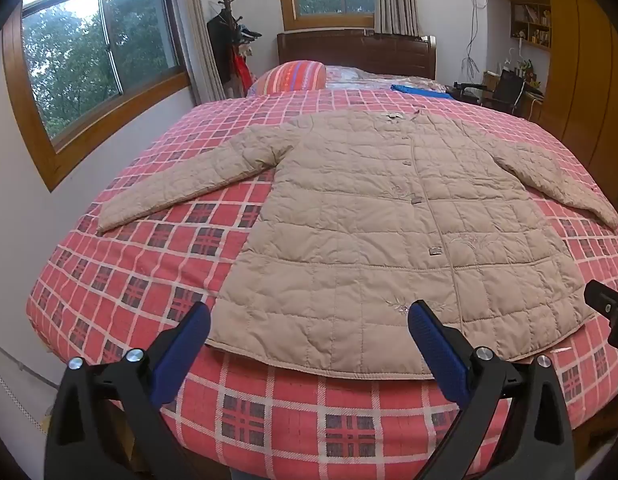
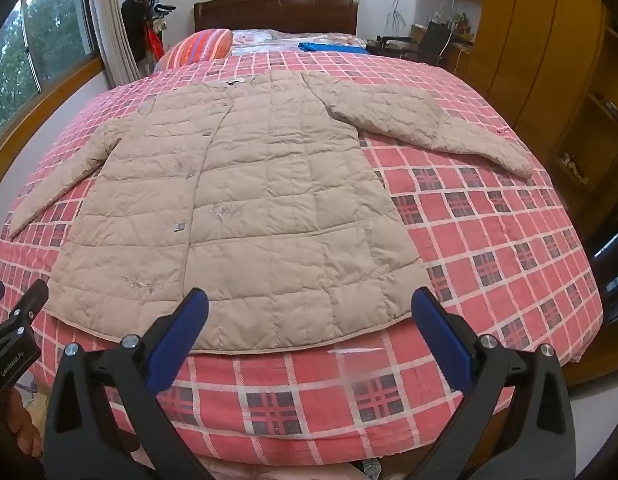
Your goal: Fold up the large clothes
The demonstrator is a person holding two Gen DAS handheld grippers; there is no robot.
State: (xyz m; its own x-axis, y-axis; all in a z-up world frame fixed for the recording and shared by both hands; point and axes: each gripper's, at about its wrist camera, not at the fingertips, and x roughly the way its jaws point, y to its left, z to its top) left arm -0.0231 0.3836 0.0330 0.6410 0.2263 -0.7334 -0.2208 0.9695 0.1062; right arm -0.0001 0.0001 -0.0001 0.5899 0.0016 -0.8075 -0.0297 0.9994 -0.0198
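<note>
A beige quilted jacket (image 1: 373, 216) lies flat and buttoned on the red plaid bed (image 1: 121, 272), collar away from me, both sleeves spread out to the sides. My left gripper (image 1: 309, 316) hovers open above the jacket's hem, left of the button line, holding nothing. In the right wrist view the same jacket (image 2: 249, 200) fills the middle of the bed (image 2: 489, 248). My right gripper (image 2: 309, 300) is open over the hem's right part, with nothing between its blue fingers (image 2: 441, 332). The left gripper's black body (image 2: 17, 328) shows at the left edge.
A striped pillow (image 1: 297, 76) and a blue cloth (image 1: 419, 90) lie near the dark headboard (image 1: 357, 50). A coat rack (image 1: 229, 36) stands by the window. Wooden cabinets (image 2: 549, 60) line the right wall, close to the bed's edge.
</note>
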